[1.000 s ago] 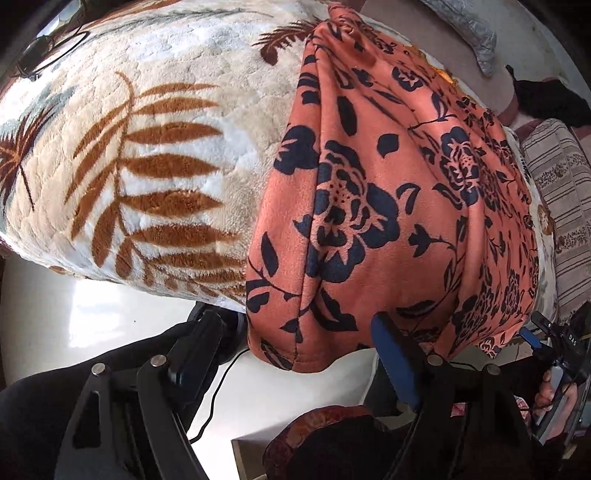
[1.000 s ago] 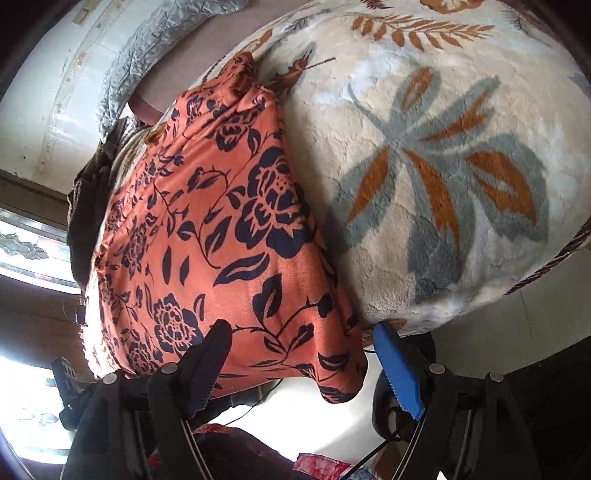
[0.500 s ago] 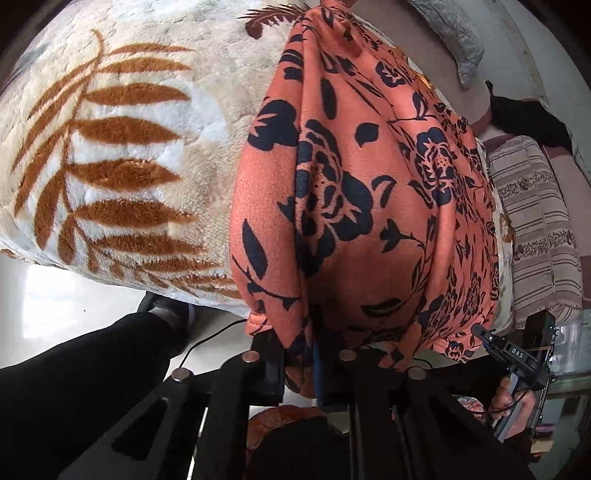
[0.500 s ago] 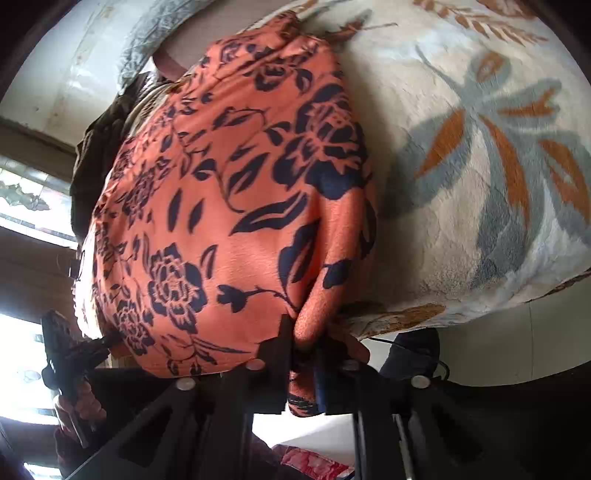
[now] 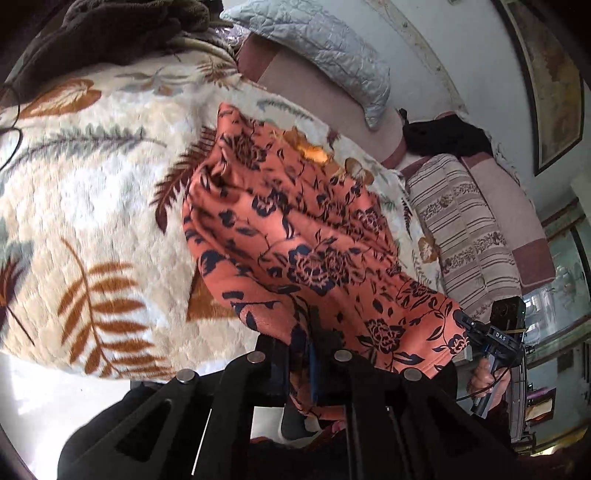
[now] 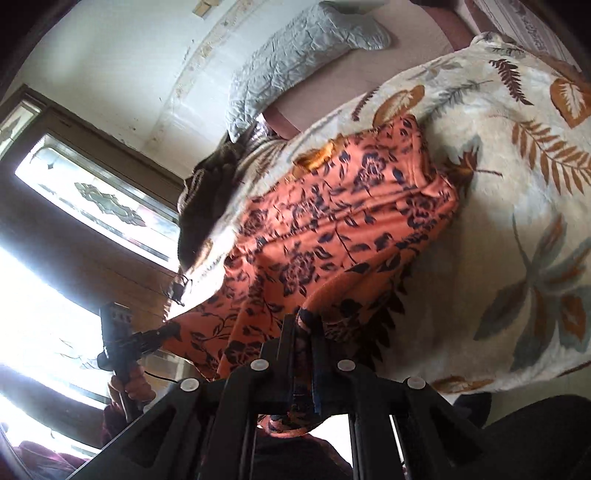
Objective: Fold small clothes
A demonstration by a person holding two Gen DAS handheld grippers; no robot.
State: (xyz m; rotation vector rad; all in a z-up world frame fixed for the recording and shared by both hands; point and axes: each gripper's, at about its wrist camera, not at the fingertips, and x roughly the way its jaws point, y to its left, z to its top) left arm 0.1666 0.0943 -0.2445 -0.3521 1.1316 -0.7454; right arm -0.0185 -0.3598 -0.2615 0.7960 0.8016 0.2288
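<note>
An orange garment with dark blue flowers (image 5: 295,236) lies on a cream leaf-patterned blanket (image 5: 92,206). My left gripper (image 5: 308,343) is shut on the garment's near left corner, and the cloth is lifted off the bed edge. My right gripper (image 6: 303,332) is shut on the near right corner of the same garment (image 6: 332,229), also raised. The right gripper also shows in the left wrist view (image 5: 476,332), and the left one in the right wrist view (image 6: 162,334). The garment's far end still rests on the blanket (image 6: 517,192).
A grey quilted pillow (image 5: 317,48) lies at the bed's far end. A striped cushion (image 5: 465,225) and a black cloth (image 5: 443,136) sit to the right. A dark brown blanket (image 5: 110,33) lies at the far left. A bright window (image 6: 55,258) is to the left.
Both grippers closed on the garment's near corners, then lifted and carried them up and forward over the bed. The near half of the garment now hangs raised.
</note>
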